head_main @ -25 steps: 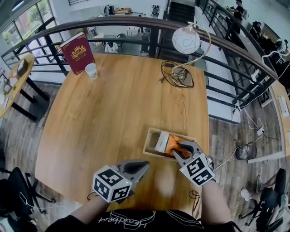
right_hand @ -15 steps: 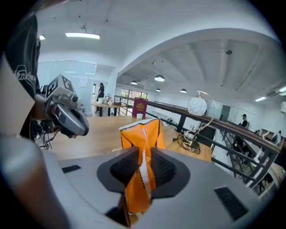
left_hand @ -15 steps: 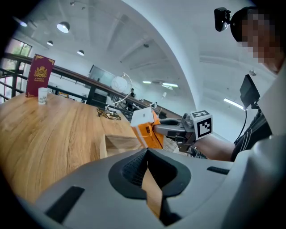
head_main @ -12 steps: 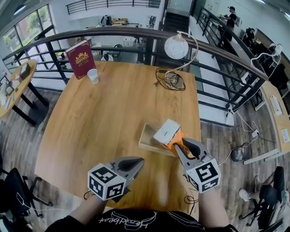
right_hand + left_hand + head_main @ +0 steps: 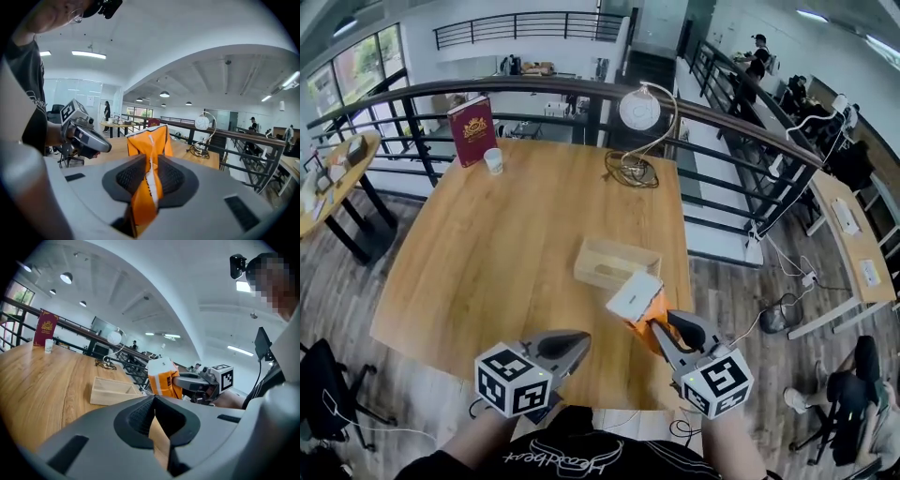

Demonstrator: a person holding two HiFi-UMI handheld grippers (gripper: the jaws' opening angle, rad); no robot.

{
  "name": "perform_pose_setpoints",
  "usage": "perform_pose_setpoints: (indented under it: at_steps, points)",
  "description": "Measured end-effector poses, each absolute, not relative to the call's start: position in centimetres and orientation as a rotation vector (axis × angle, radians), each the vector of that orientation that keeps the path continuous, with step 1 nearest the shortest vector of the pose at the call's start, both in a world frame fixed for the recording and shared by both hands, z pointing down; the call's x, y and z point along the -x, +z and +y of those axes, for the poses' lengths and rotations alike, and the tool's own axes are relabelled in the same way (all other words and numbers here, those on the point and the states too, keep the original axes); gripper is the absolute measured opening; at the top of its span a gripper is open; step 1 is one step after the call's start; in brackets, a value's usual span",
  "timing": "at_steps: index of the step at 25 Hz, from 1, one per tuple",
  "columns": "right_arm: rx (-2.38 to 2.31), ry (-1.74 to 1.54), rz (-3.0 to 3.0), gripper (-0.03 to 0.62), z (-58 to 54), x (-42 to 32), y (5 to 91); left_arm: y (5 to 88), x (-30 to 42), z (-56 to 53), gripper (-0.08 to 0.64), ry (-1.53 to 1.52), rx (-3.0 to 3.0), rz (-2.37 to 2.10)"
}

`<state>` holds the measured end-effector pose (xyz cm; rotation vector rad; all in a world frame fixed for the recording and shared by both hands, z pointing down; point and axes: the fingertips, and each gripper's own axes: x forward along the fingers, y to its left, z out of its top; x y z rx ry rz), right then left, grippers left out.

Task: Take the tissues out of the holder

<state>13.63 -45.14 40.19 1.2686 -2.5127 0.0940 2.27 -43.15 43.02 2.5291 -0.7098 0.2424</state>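
Observation:
The wooden holder (image 5: pixel 616 263) stands on the table with nothing in it; the left gripper view shows it as a low box (image 5: pixel 112 391). The orange and white tissue pack (image 5: pixel 637 305) hangs in the air in front of the holder, clear of it. My right gripper (image 5: pixel 661 328) is shut on the pack's crumpled orange end (image 5: pixel 149 140); its jaws have just been closing on it. My left gripper (image 5: pixel 572 349) hovers over the table's near edge, left of the pack, shut with nothing between its jaws (image 5: pixel 153 399).
On the wooden table (image 5: pixel 487 253), a red book (image 5: pixel 472 130) and a paper cup (image 5: pixel 494 160) stand at the far left. A globe lamp (image 5: pixel 637 110) with a coiled cable (image 5: pixel 628 171) is at the far edge. A curved railing (image 5: pixel 722 122) runs behind.
The right gripper has lifted the tissue pack up out of the holder and drawn it towards me. The holder is left bare. The left gripper has risen and drawn back too.

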Motion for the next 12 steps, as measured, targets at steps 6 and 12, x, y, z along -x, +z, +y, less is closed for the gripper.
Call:
perform_pose_setpoints:
  at_steps: [6,12]
  points:
    - [-1.288,0.184,-2.561,0.083,-34.5,-14.5,39.9,41.7,-3.0,-33.7,0.014,0.216,-2.556,-0.712]
    - [-1.276,0.2,-2.597,0.081,-24.4,-14.7,39.5,40.4,-3.1,-24.2,0.014,0.21,-2.59,-0.719]
